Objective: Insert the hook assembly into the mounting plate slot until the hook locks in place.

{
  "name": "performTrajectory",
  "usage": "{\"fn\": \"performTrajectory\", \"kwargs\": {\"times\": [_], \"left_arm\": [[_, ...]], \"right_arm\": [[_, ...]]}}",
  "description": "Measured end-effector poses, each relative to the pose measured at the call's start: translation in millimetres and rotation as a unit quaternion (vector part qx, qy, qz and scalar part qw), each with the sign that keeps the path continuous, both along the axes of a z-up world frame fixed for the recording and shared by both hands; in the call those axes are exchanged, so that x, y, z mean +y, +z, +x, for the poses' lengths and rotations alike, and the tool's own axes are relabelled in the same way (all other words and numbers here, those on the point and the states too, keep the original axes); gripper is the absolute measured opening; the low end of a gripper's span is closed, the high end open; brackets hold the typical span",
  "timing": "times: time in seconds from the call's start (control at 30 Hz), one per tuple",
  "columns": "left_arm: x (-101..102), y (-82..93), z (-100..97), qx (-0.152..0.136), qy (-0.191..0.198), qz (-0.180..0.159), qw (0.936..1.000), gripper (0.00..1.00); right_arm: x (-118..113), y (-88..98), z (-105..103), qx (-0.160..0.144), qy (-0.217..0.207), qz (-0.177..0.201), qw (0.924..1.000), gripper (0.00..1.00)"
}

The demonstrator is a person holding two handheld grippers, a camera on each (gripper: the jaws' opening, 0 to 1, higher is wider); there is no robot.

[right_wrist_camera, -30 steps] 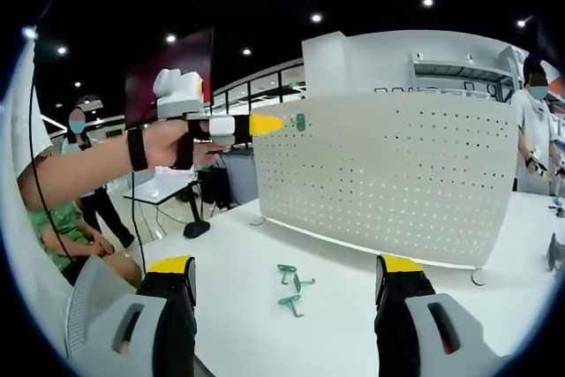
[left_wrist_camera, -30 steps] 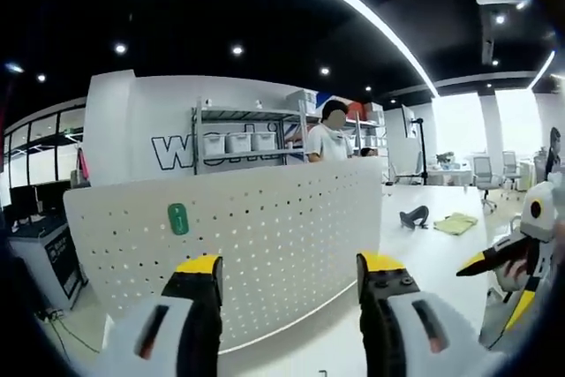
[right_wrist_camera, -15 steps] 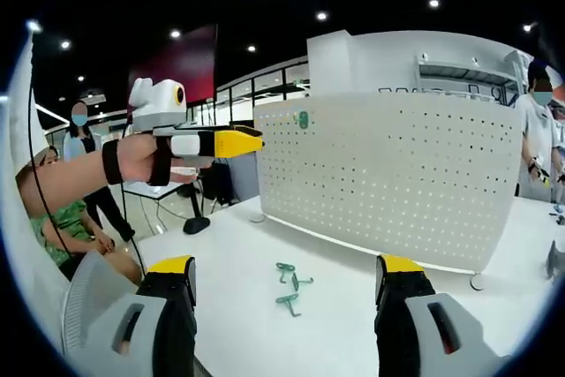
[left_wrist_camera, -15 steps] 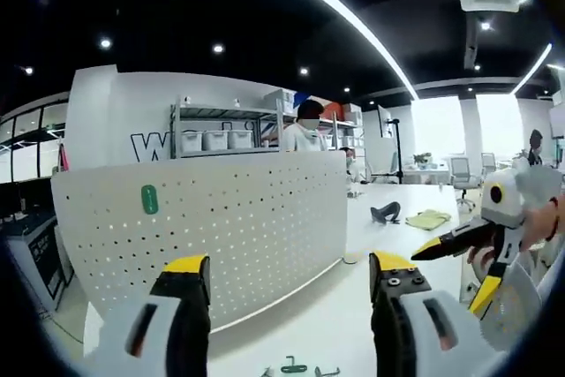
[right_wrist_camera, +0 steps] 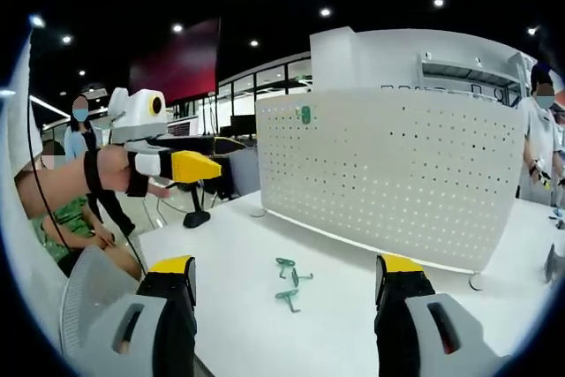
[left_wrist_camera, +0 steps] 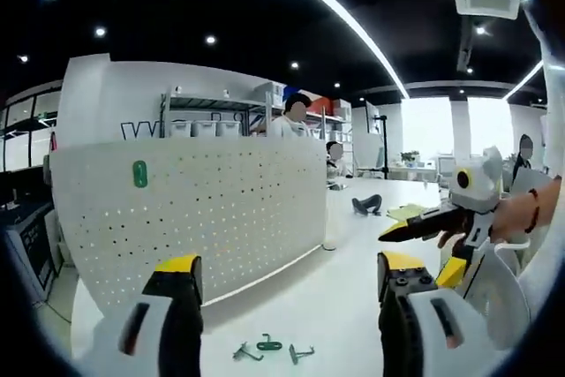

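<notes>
A: While both tools hang clear of the work, what do you record for each?

B: The left hand-held gripper (left_wrist_camera: 282,306) has its jaws spread wide with nothing between them. The right hand-held gripper (right_wrist_camera: 284,306) is likewise wide apart and empty. In the right gripper view the left tool shows from the side, raised off to the left of the board, its yellow tips apparently together there; I rely on its own view.

A: Where are the task items?

B: One green hook (right_wrist_camera: 305,115) sits seated near the upper left corner of the white perforated mounting plate (right_wrist_camera: 397,174), which stands upright on feet on the white tabletop (right_wrist_camera: 238,306). Three loose green hooks (right_wrist_camera: 290,282) lie flat on the tabletop just in front of the plate, apart from it.

A: Why that arrangement?

B: In my judgement the upright plate presents its slots to the operator, and the loose hooks rest within reach of either tool. The empty jaws suggest the next hook is not yet picked; approaching it calls for a low, careful pinch on thin wire.
</notes>
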State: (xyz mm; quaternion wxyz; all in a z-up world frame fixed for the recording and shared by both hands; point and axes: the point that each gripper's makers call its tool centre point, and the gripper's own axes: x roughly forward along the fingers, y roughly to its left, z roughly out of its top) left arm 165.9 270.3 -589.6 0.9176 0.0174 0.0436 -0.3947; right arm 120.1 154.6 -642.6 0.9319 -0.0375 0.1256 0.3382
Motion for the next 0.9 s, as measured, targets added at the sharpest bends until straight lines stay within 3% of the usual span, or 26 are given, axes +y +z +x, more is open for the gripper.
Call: {"fn": "performTrajectory", "kwargs": {"times": [0.43,0.9], "left_arm": [[11,-18.8,-16.8,0.019,0.010,0.001,0.9998,0.85],[6,-39.0,-33.2,0.048,0.000,-0.006,0.9988,0.84]], "right_arm": [[2,-13.6,4,0.017,0.010,-0.003,0.9998,0.85],[15,-22.8,13,0.031,0.036,-0.017,0.9987,0.81]]}}
